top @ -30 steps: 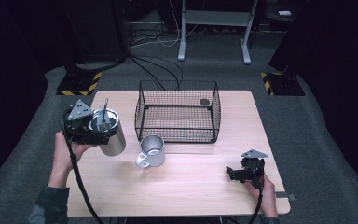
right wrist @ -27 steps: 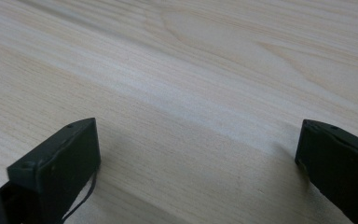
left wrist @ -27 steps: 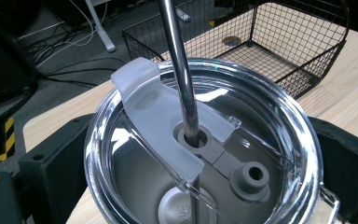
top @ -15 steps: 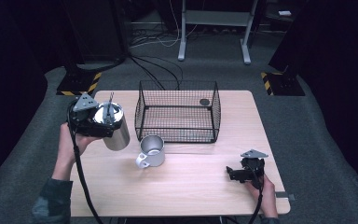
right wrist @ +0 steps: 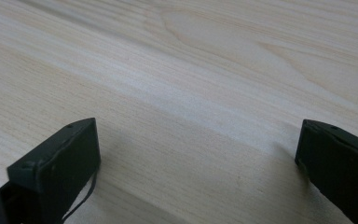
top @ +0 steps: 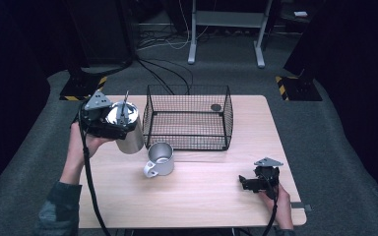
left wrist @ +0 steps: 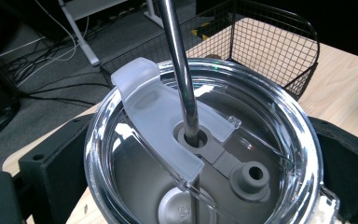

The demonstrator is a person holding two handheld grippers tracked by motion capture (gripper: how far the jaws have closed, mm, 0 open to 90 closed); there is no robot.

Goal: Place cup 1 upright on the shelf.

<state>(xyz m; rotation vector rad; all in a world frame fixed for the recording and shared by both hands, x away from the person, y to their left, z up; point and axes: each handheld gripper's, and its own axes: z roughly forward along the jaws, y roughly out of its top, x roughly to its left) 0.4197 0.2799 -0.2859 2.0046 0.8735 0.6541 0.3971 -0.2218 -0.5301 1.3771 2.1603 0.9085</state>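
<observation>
black gripper (top: 109,129), grey plate, trailing cable

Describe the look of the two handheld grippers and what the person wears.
Both the left gripper and right gripper are black and blocky, each topped by a grey three-cornered plate and trailing a black cable. Their fingers are flat black blocks. The left forearm wears a dark greenish sleeve.

The left gripper (left wrist: 191,186) held a steel tumbler (left wrist: 121,186) between its black jaws, one at each side of the rim. A clear lid (left wrist: 270,135) covered the tumbler, with a frosted slider (left wrist: 154,116) across it and a metal straw (left wrist: 179,70) rising through its grey hole. Behind, a black wire basket (left wrist: 270,42) stood on the wooden table (left wrist: 345,88), with cables (left wrist: 42,51) on the dark floor.
</observation>
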